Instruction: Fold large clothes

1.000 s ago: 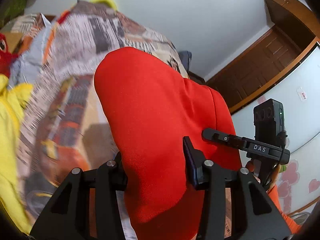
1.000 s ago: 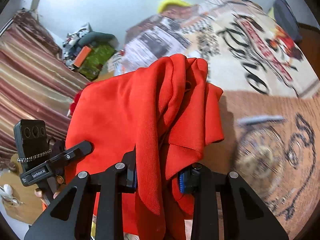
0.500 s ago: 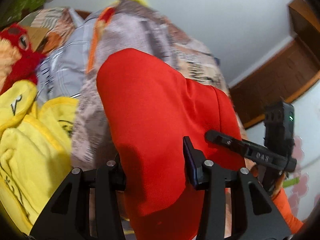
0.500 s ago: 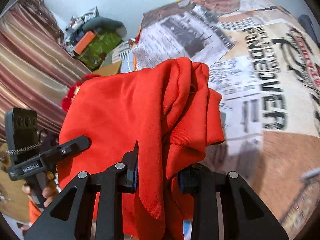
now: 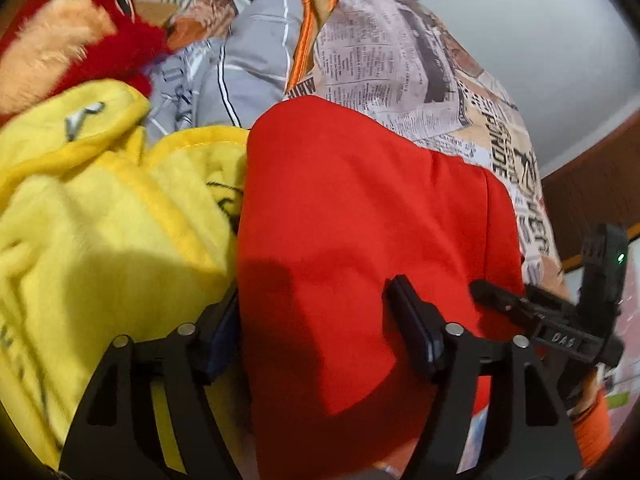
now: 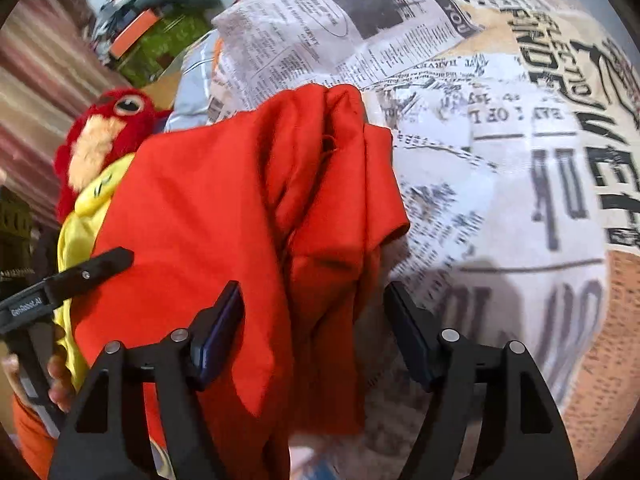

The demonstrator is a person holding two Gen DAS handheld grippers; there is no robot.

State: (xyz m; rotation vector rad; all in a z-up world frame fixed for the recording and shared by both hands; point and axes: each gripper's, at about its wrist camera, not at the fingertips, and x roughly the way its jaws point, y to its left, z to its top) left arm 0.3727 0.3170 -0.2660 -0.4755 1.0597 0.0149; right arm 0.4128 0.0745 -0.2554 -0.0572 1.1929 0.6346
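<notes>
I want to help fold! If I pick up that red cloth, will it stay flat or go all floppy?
Probably floppy: the red cloth already bunches into soft folds and drapes over the bed's newspaper-print cover. It looks thin, so likely light. Its loose, bunched edge would probably slump and come unfolded if lifted from one spot, so use both hands.

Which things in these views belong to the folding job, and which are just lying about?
In the job:
- red garment, lying on the bed
- left gripper, fingers just opened, cloth between them
- right gripper, fingers just opened

Lying about:
- yellow fleece garment
- red plush toy
- grey striped cloth
- newspaper-print bedsheet
</notes>
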